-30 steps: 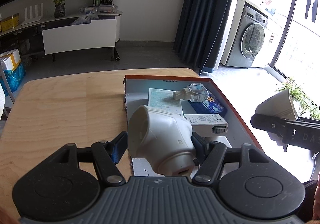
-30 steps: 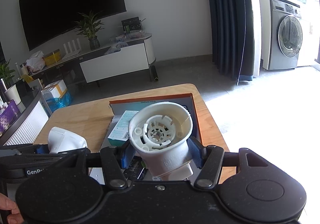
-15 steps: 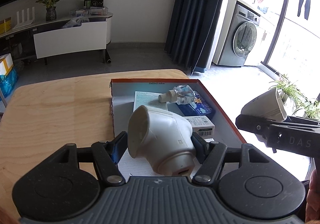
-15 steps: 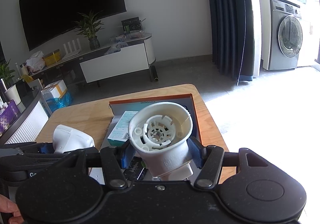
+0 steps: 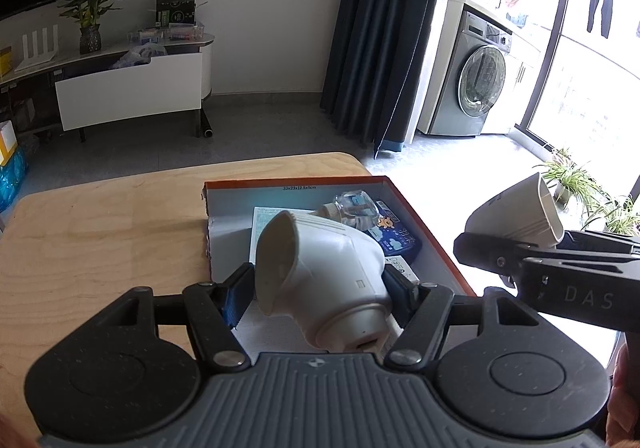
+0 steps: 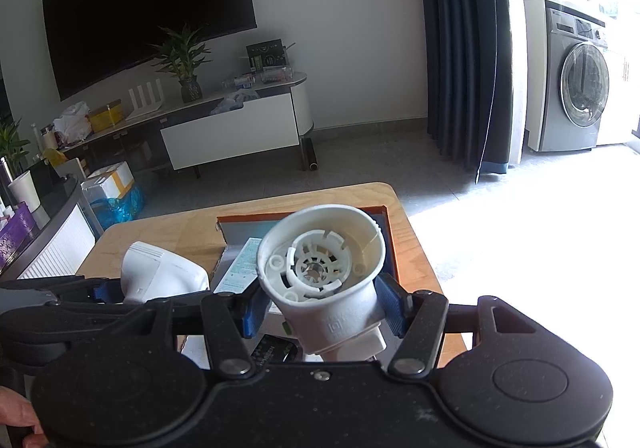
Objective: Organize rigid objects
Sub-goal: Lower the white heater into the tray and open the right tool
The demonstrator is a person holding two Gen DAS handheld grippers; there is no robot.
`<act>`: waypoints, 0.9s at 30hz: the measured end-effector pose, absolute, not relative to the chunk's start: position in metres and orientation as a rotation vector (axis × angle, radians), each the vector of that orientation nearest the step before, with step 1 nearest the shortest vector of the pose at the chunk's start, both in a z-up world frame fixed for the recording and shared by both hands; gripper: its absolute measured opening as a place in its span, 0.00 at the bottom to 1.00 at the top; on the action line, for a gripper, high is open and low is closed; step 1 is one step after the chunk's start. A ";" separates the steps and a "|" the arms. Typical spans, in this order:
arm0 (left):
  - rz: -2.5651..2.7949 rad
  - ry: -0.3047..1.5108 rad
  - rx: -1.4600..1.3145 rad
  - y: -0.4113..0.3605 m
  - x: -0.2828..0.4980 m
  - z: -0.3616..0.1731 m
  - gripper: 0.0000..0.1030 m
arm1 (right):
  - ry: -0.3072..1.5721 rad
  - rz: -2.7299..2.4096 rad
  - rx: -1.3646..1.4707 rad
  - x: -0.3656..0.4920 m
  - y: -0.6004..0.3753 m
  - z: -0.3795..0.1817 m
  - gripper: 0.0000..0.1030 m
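Each gripper carries a white plastic piece above the box (image 5: 448, 260), so the step in hand looks like bringing these two parts over it, either to set them down or to fit them together (which of the two cannot be told). The left gripper (image 5: 318, 288) has its jaws about half open and closed on the elbow (image 5: 324, 272), whose open mouth faces left. The right gripper (image 6: 320, 308) is likewise clamped on the cone (image 6: 324, 272), its ribbed inside turned toward the camera. The box sits at the table's (image 5: 100, 232) far right corner and already holds a bottle (image 5: 356, 206), a blue packet (image 5: 400, 240) and cartons. The next move probably calls for lowering a part into the bare near end of the box, clear of its orange rim. The right gripper hangs beyond the table edge, over the floor, while the table's left side is free.
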State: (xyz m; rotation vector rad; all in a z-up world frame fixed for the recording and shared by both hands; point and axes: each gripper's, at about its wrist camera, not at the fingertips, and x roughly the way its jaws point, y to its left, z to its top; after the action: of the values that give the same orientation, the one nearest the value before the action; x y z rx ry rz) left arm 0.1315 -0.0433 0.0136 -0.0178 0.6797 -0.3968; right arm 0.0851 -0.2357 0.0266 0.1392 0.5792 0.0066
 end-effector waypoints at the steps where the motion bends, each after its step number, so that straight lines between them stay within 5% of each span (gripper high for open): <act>1: -0.397 0.679 -0.019 -0.044 0.133 0.014 0.66 | 0.578 0.007 0.138 0.086 -0.236 0.027 0.68; 21: -0.384 0.703 -0.030 -0.042 0.159 0.008 0.66 | 0.596 0.008 0.139 0.114 -0.239 0.018 0.68; 27: -0.380 0.714 -0.037 -0.041 0.167 0.004 0.66 | 0.579 0.024 0.167 0.129 -0.245 0.014 0.76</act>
State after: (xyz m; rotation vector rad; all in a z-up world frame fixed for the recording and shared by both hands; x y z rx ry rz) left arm 0.1666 -0.0415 0.0043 -0.0372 0.7139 -0.3803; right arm 0.1286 -0.2447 0.0144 0.1666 0.5789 0.0238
